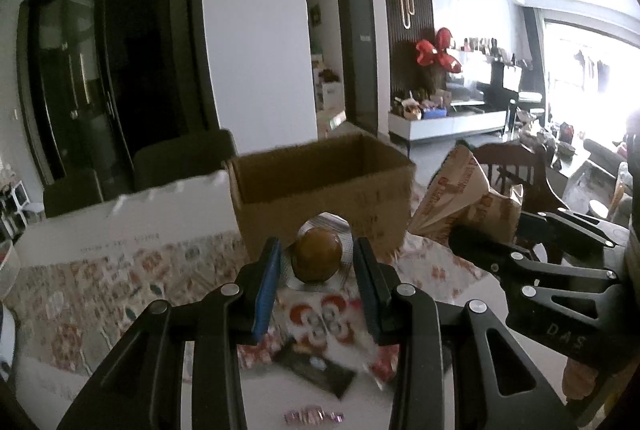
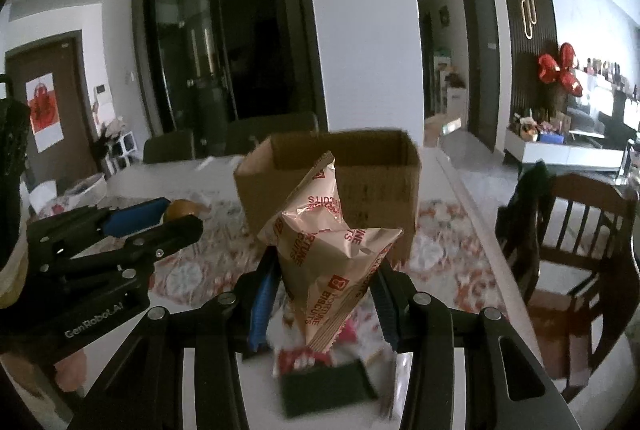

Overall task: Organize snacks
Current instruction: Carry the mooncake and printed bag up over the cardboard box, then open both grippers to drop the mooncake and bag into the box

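My left gripper [image 1: 316, 262] is shut on a clear-wrapped round brown bun [image 1: 317, 258] and holds it above the table, just in front of an open cardboard box [image 1: 320, 185]. My right gripper [image 2: 326, 294] is shut on a beige Fortune Biscuits bag [image 2: 332, 242], held up in front of the same box [image 2: 376, 185]. The biscuit bag also shows at the right of the left wrist view [image 1: 464, 197], with the right gripper [image 1: 472, 246] below it. The left gripper [image 2: 176, 220] with the bun [image 2: 180, 210] shows at the left of the right wrist view.
Several snack packets lie on the patterned tablecloth [image 1: 100, 282] below the grippers: a red-and-white packet [image 1: 324, 318], a dark packet [image 1: 320, 366], a small pink wrapper [image 1: 314, 416]. A green packet [image 2: 324, 386] lies under the right gripper. A wooden chair [image 2: 580, 226] stands right of the table.
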Demonstrator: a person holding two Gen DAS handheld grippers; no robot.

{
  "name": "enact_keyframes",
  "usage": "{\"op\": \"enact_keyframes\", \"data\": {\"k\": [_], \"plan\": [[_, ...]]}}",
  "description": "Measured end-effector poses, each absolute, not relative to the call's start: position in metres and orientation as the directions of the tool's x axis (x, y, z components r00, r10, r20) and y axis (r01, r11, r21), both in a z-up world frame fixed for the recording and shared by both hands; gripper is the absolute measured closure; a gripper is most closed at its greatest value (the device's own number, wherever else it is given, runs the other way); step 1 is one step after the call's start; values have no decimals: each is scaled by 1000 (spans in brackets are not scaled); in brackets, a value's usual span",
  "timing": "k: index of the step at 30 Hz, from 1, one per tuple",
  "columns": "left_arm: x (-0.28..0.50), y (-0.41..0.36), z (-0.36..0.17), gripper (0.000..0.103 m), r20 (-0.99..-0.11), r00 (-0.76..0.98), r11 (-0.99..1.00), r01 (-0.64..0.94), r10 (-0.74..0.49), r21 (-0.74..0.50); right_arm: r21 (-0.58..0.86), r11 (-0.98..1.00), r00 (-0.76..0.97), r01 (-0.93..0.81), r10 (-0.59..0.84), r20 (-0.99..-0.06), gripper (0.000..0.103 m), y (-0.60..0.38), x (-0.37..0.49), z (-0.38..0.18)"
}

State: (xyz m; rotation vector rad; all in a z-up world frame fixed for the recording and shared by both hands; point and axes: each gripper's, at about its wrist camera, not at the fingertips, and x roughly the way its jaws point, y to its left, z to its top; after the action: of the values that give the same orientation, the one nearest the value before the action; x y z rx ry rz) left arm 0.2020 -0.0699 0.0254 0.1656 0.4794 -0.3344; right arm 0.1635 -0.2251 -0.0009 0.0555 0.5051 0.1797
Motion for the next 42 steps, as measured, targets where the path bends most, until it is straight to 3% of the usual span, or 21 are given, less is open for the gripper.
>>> {"op": "enact_keyframes", "data": {"k": [14,35,36,38,39,41,42], "plan": [[283,-76,57,67,-455,849,940,334,-269,67,116,982,887,-146,182,-425,58,-235,244,31],[406,-103,22,66,-651,713,945,327,-260,-20,28,993,840,-118,115,-530,58,-242,347,20],[408,-103,21,65,-652,714,946,324,-256,-17,31,993,836,-116,114,-536,58,-243,351,17],[410,-104,19,50,-652,718,949,317,-242,-3,42,993,828,-113,117,-548,57,-246,358,14],[410,-103,20,37,-650,722,949,314,-238,1,47,992,824,-116,123,-554,55,-246,361,12],[408,-101,21,34,-639,736,953,302,-225,13,45,992,813,-117,121,-569,35,-247,365,8],[406,-99,23,34,-632,744,954,299,-219,21,42,993,811,-110,114,-574,32,-246,365,7]]}}
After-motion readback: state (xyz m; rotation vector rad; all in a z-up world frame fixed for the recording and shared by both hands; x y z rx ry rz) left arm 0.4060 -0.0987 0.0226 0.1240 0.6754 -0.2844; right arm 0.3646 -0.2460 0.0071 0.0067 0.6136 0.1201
